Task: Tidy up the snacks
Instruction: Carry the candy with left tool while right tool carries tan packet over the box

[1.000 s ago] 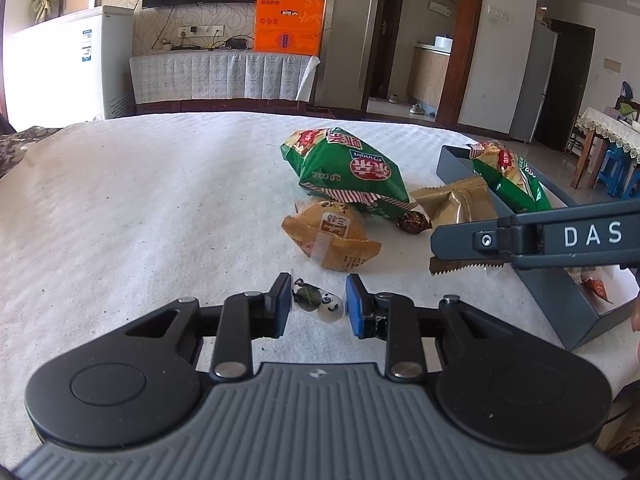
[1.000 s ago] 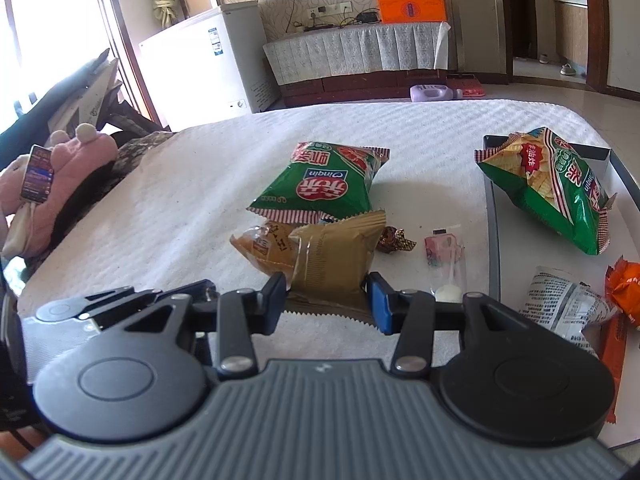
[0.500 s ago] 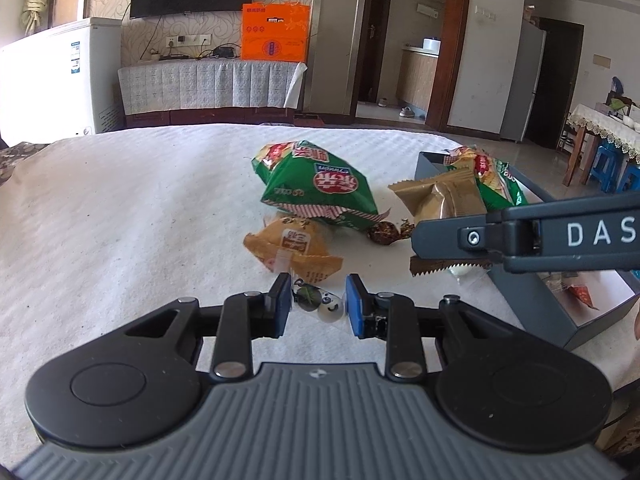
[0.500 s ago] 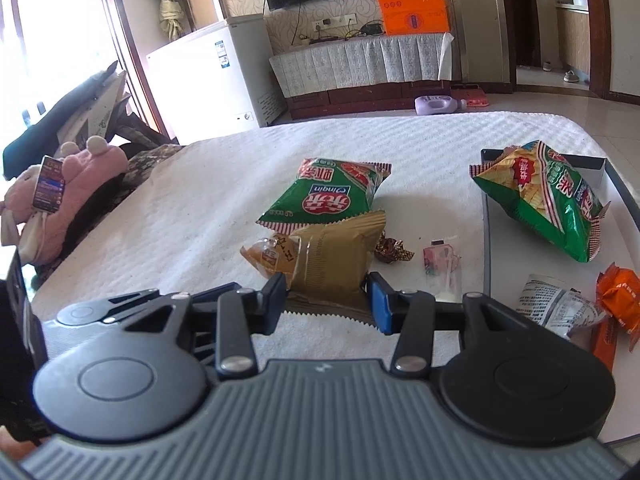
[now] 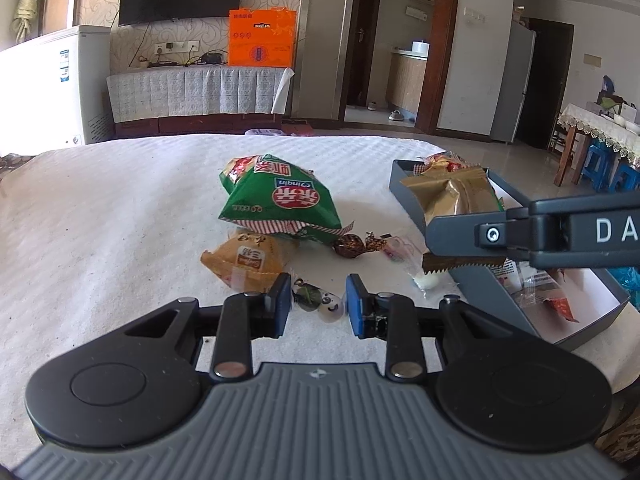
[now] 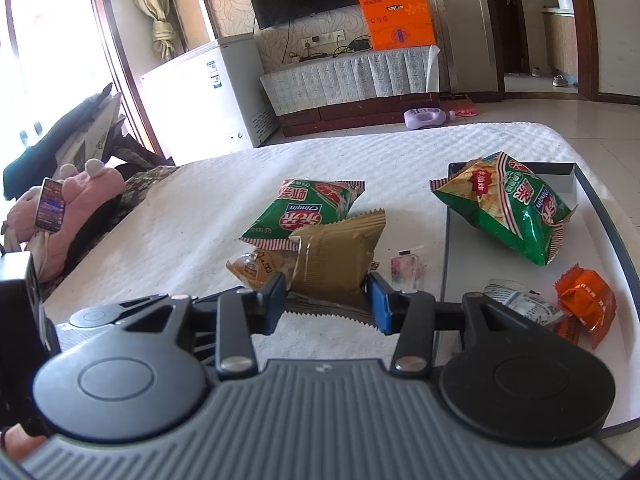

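Left gripper: ribbed grey housing up front, two round black discs either side, black link arms pinned with silver screw heads, and blue pads on the inner faces of its fingers. Right gripper, same build: grey ribbed body, black discs, silver pins, blue pad on one finger. From the left wrist camera its dark grey side carries white lettering "DA" and a small round screw.

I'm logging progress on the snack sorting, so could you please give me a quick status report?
Right gripper shut on gold snack packet, lifted beside tray. Left gripper open, small candy between its jaws. Nothing blocking the tray.
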Demonstrator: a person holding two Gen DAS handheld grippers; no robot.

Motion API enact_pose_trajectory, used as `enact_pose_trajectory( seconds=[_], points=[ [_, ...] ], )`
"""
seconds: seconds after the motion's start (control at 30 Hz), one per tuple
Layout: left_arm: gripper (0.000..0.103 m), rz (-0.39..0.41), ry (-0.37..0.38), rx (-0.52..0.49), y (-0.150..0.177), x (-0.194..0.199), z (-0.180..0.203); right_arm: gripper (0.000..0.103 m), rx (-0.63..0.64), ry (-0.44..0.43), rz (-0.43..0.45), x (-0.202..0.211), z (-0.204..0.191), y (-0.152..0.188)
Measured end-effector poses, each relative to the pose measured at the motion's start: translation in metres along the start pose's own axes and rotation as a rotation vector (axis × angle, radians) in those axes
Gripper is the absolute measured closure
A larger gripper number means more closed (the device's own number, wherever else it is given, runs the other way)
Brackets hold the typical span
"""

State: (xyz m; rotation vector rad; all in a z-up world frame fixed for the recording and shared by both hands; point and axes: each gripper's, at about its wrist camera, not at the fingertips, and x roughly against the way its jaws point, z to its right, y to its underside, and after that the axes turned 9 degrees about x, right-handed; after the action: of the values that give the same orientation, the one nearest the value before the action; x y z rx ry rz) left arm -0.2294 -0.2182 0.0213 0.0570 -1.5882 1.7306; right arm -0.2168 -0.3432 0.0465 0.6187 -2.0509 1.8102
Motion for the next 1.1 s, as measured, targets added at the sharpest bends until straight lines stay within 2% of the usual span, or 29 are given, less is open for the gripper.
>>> enact_pose_trajectory(
  seconds=[1.1],
  points=[
    [0.068, 0.008, 0.144, -0.048, -0.002, -0.003, 0.075, 0.056, -0.1, 0.105, 0.089, 0.049, 0.063, 0.01]
  ],
)
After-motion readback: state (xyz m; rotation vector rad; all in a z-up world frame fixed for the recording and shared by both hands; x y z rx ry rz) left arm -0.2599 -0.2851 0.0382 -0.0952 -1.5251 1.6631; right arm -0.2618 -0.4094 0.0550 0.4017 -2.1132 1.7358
